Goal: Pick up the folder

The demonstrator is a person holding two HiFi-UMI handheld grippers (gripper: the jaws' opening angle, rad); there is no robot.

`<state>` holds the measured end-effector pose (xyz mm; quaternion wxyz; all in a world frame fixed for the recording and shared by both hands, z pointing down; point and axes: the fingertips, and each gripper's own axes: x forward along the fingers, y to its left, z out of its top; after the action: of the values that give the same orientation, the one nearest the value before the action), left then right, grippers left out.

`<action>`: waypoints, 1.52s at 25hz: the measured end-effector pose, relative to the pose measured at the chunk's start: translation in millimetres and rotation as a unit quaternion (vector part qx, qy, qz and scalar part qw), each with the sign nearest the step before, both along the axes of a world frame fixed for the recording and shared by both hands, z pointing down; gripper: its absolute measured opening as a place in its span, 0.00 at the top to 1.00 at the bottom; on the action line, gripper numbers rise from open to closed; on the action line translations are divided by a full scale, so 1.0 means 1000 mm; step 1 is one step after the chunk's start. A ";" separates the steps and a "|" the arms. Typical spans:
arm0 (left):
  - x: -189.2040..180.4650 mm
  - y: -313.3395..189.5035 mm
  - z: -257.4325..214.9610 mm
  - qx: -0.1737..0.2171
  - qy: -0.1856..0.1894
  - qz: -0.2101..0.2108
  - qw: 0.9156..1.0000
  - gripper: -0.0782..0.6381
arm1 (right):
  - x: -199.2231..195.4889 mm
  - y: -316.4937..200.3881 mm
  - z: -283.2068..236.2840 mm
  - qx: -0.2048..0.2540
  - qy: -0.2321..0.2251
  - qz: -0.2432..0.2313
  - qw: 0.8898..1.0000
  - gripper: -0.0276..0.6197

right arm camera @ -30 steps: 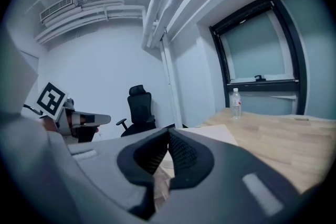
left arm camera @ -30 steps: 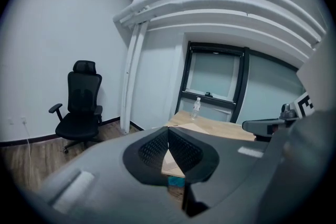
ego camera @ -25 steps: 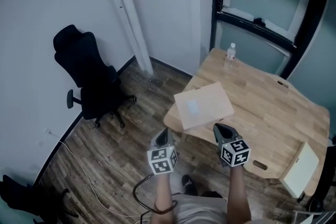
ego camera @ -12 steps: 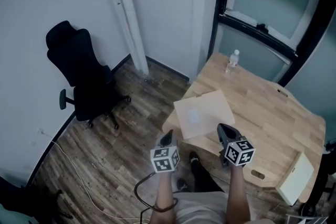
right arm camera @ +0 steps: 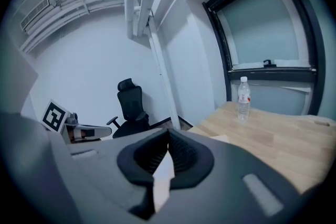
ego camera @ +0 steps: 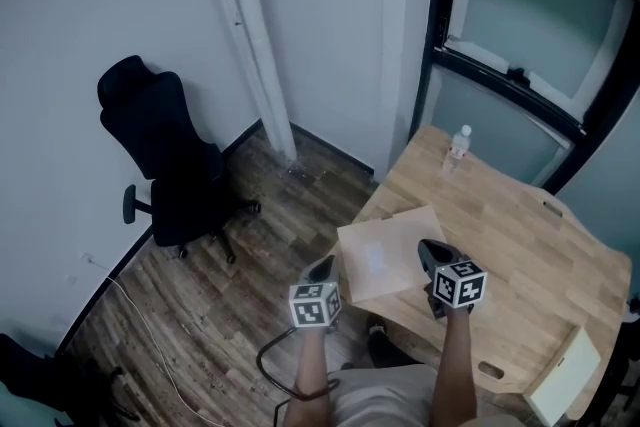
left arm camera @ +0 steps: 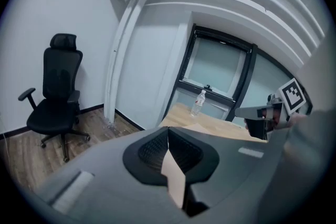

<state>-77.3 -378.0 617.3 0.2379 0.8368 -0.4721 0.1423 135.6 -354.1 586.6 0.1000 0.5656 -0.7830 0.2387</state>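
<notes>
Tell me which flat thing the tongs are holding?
The tan folder: the left tongs and the right tongs are both shut on its near edge. The paler flat panel at the table's near corner is touched by nothing.

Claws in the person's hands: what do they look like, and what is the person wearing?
The left claw and right claw are dark grey with black ribbed pads, each carrying a white cube printed with black square markers. A black cable loops below the left one. The person wears a light shirt; forearms are unsleeved.
</notes>
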 end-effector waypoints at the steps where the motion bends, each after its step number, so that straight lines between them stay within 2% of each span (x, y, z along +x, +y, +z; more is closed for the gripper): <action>1: 0.005 -0.004 0.007 -0.009 0.005 -0.001 1.000 0.88 | 0.006 -0.006 0.005 -0.004 0.006 0.000 1.000 0.95; 8: 0.029 -0.025 0.073 -0.073 -0.002 -0.020 0.997 0.86 | 0.046 -0.033 0.066 -0.042 0.017 0.014 0.999 0.95; 12: 0.037 -0.034 0.097 -0.105 0.013 -0.040 0.994 0.72 | 0.074 -0.036 0.105 -0.082 0.045 0.012 0.996 0.87; 16: 0.044 -0.041 0.127 -0.149 0.037 -0.052 0.987 0.56 | 0.101 -0.042 0.129 -0.109 0.032 0.022 0.993 0.79; 20: 0.049 -0.043 0.149 -0.190 0.056 -0.060 0.978 0.47 | 0.105 -0.047 0.147 -0.130 0.024 0.002 0.991 0.66; 24: 0.053 -0.041 0.164 -0.228 0.079 -0.061 0.969 0.40 | 0.105 -0.052 0.165 -0.154 0.024 -0.009 0.988 0.41; 26: 0.055 -0.035 0.170 -0.247 0.081 -0.051 0.964 0.37 | 0.106 -0.050 0.174 -0.170 0.022 -0.011 0.985 0.36; 32: 0.070 -0.023 0.185 -0.286 0.093 -0.027 0.953 0.34 | 0.105 -0.052 0.190 -0.191 -0.033 -0.015 0.981 0.34; 38: 0.073 -0.026 0.190 -0.282 0.095 -0.041 0.954 0.34 | 0.098 -0.049 0.213 -0.235 -0.101 -0.033 0.966 0.34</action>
<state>-4.7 -403.7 807.0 0.5133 0.7254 -0.4220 0.1794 233.7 -402.9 799.5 0.1585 0.4730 -0.7294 0.4681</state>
